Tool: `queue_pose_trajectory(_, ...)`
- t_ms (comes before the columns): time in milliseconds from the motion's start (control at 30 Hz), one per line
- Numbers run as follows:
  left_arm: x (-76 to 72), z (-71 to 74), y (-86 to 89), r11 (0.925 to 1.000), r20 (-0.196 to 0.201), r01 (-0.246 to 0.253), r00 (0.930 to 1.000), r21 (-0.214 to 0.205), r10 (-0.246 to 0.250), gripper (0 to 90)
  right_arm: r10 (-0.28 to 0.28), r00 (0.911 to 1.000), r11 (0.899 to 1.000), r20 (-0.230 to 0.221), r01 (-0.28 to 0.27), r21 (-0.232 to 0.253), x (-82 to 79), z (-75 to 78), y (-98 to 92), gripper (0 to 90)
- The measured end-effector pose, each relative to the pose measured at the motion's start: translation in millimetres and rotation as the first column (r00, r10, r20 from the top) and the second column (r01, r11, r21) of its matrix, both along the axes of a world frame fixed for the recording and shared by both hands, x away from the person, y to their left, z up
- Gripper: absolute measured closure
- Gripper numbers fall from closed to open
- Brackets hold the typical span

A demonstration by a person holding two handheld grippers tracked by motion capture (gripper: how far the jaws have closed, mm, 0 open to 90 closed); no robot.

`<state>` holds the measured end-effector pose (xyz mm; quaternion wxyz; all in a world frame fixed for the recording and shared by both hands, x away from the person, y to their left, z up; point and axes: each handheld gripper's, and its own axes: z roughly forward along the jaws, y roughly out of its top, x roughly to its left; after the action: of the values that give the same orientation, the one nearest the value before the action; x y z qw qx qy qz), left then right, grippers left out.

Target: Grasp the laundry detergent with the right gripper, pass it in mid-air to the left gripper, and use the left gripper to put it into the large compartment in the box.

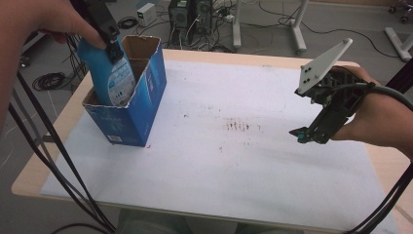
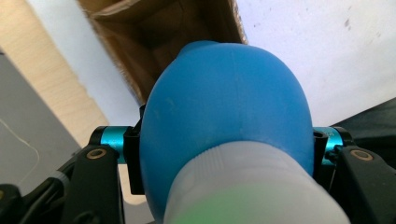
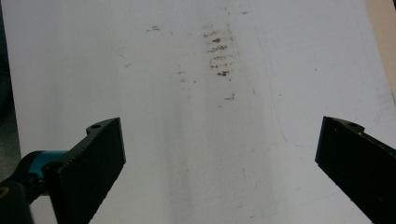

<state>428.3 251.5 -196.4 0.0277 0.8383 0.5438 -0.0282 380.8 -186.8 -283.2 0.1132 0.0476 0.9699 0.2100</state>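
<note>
Plainly blue bottle (image 1: 108,73), white ribbed cap.

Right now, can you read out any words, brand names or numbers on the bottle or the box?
Blue bottle: its label carries print, too small and blurred to read.
Blue cardboard box: a small white patch with print near the bottom, also too blurred to read.
White table cover: brown smudges, no text.
Nothing can be quoted.

Blue box (image 1: 139,105) blocks surface's (image 1: 234,170) far-left corner; blue bottle (image 1: 109,73) fills half its opening; surface open centre and right, brown smudges (image 1: 238,126) only
</note>
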Motion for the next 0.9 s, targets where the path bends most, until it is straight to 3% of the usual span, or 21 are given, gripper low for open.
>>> queue_pose_trajectory(100, 1.3, -18.2, -2.3, 0.998, 0.0, 0.062, 0.9981, 0.011, -0.062, 38.7, -0.002, 1.0, 1.0, -0.006, 0.002, -0.004, 0.6, -2.6, 1.2, 0.6)
queue_pose_trajectory(200, 3.1, -34.5, -6.0, 0.9889, 0.004, 0.145, 0.9894, 0.033, -0.145, 38.7, -0.007, 1.0, 1.0, -0.007, 0.007, -0.006, 1.5, -4.7, 2.7, 0.6)
queue_pose_trajectory(333, 3.6, -54.6, -11.2, 0.9669, 0.007, 0.25, 0.9681, 0.052, -0.25, 38.7, -0.007, 0.9999, 1.0, -0.013, 0.007, -0.004, 2.0, -8.4, 4.6, 0.7)
queue_pose_trajectory(367, 3.9, -63.8, -12.3, 0.9482, 0.002, 0.312, 0.95, 0.061, -0.312, 38.7, -0.006, 0.9999, 1.0, -0.013, 0.006, -0.005, 2.2, -9.5, 4.7, 0.7)
queue_pose_trajectory(400, 3.5, -68.3, -12.8, 0.9425, 0.005, 0.328, 0.9442, 0.064, -0.329, 38.7, -0.007, 0.9999, 1.0, -0.016, 0.007, -0.006, 2.1, -10.3, 4.7, 0.6)
queue_pose_trajectory(433, 3.5, -68.3, -12.8, 0.9425, 0.005, 0.328, 0.9442, 0.064, -0.329, 38.6, -0.007, 0.9999, 1.0, -0.016, 0.007, -0.006, 2.1, -10.3, 4.7, 0.6)
queue_pose_trajectory(500, 3.8, -75.4, -12.6, 0.9273, 0.004, 0.367, 0.9296, 0.072, -0.369, 38.6, -0.007, 0.9998, 1.0, -0.019, 0.007, -0.004, 2.1, -11.9, 4.2, 0.6)
queue_pose_trajectory(600, 3.6, -84.6, -12.1, 0.9161, 0.007, 0.394, 0.9183, 0.072, -0.396, 38.5, -0.008, 0.9998, 1.0, -0.02, 0.008, -0.006, 2.2, -13.1, 3.8, 0.7)
queue_pose_trajectory(733, 3.5, -92.8, -11.2, 0.9085, -0.008, 0.414, 0.9102, 0.059, -0.414, 38.4, -0.012, 0.9997, 1.0, -0.022, 0.012, -0.007, 2.1, -13.2, 4.1, 0.6)
queue_pose_trajectory(833, 4.0, -96.6, -11.3, 0.8954, -0.014, 0.439, 0.8981, 0.071, -0.44, 37.9, -0.01, 0.9997, 1.0, -0.024, 0.01, -0.009, 2.3, -13.5, 4.8, 0.6)
queue_pose_trajectory(900, 4.1, -96.6, -11.0, 0.8975, -0.017, 0.435, 0.9002, 0.072, -0.435, 37.9, -0.012, 0.9997, 1.0, -0.023, 0.012, -0.006, 2.1, -14.4, 5.3, 0.6)
